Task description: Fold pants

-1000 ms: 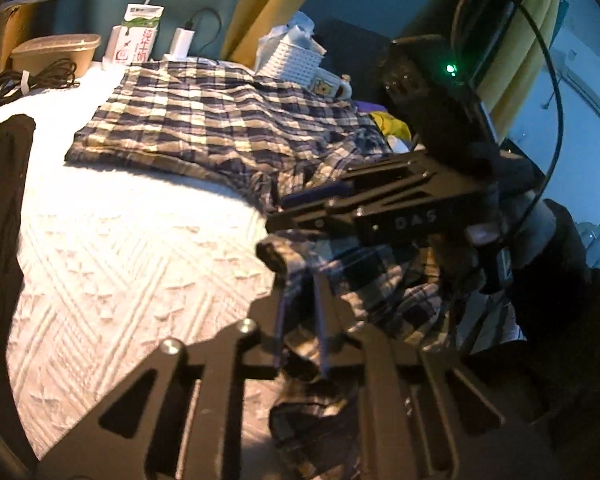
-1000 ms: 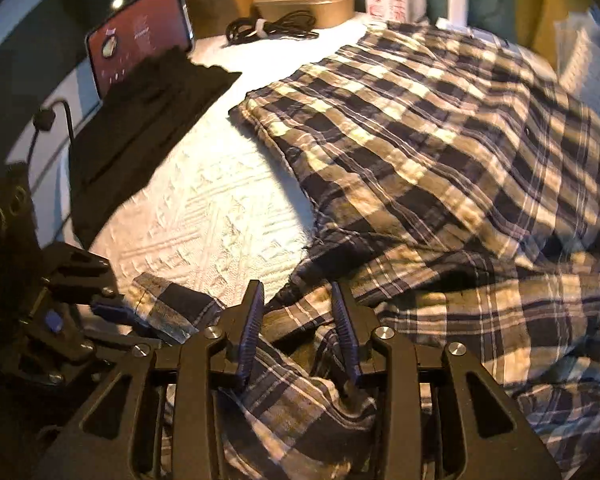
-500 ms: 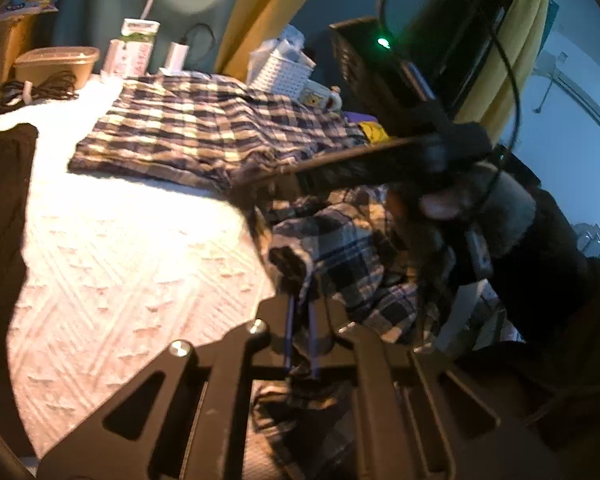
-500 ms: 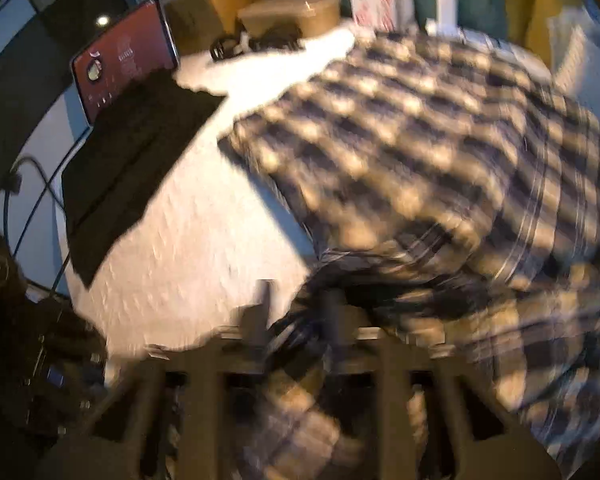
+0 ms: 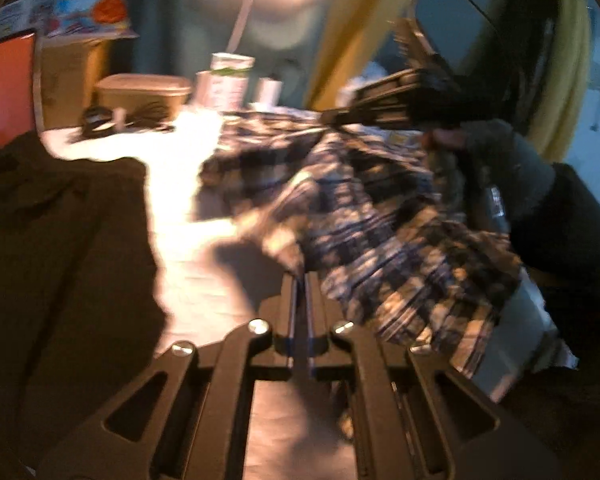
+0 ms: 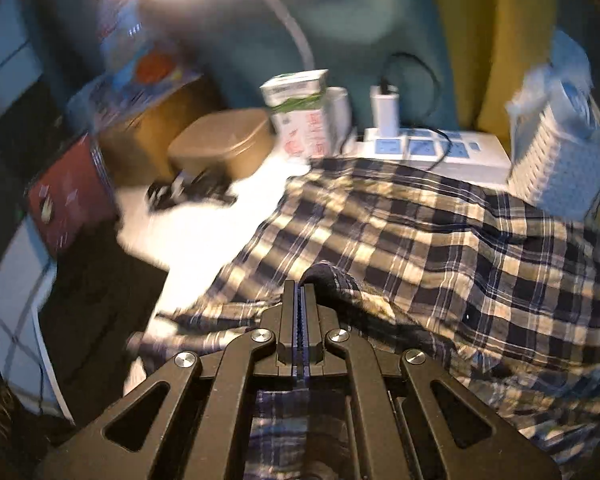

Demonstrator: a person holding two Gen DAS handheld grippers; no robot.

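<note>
We pinch the plaid pants [image 6: 440, 248] at lower centre with our right gripper [image 6: 301, 292]. Our left gripper [image 5: 301, 280] is pressed onto their edge too, mid-frame.

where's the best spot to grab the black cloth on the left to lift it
Take the black cloth at its near edge beside the white bedspread, coming in from the bedspread side, low and nearly flat. It lies spread flat with that border exposed, so a gripper could likely slide under and pinch the edge there. Blur hides any hem or seam.
</note>
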